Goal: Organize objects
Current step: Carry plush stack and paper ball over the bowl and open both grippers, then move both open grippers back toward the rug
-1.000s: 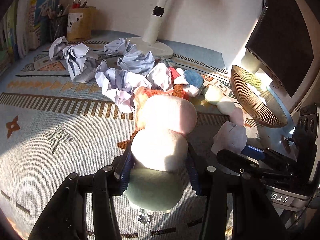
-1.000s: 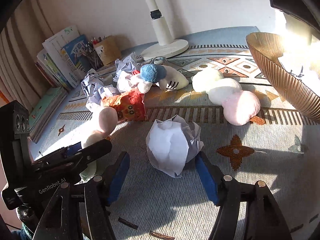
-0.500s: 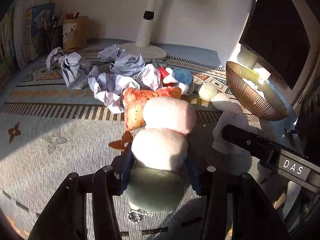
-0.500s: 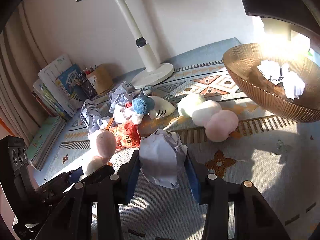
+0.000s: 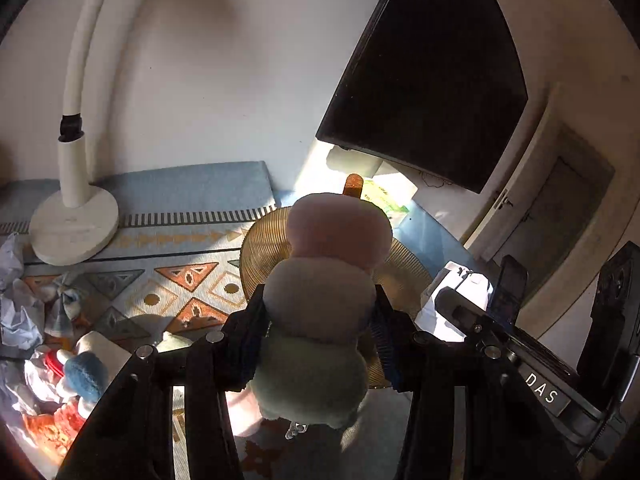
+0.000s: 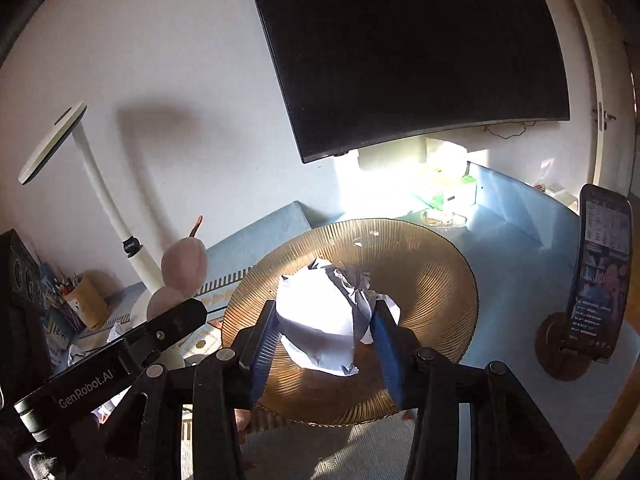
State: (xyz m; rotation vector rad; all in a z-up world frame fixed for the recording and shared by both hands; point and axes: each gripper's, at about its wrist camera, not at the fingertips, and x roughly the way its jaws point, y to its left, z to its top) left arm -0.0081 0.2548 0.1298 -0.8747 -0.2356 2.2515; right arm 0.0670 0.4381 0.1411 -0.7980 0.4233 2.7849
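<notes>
While both grippers hang raised over the patterned mat (image 5: 192, 280), each points toward the ribbed amber bowl (image 6: 440, 280). Left gripper (image 5: 318, 332): jaws pinching the three-ball plush skewer (image 5: 320, 300) at its middle ball, green ball nearest the camera, pink ball and orange stick tip farthest, the toy angled up and hiding much of the bowl behind it. Right gripper (image 6: 324, 332): jaws clamped on a crumpled paper ball (image 6: 320, 328), held above the bowl's near inner side; more crumpled paper lies in the bowl behind it. Right view alone shows the bowl's full round rim, a phone (image 6: 600, 272) upright on a stand to the right, the lamp head (image 6: 52, 144) and a pencil cup (image 6: 86, 300) at far left; the left gripper's body and the plush's pink end cross its lower left. Left view alone shows the lamp base (image 5: 74, 224), loose crumpled papers (image 5: 20, 316) and a blue-and-white plush (image 5: 86, 372) on the mat at lower left, well apart from the bowl. Dark monitor (image 6: 416, 48) on the wall in both
</notes>
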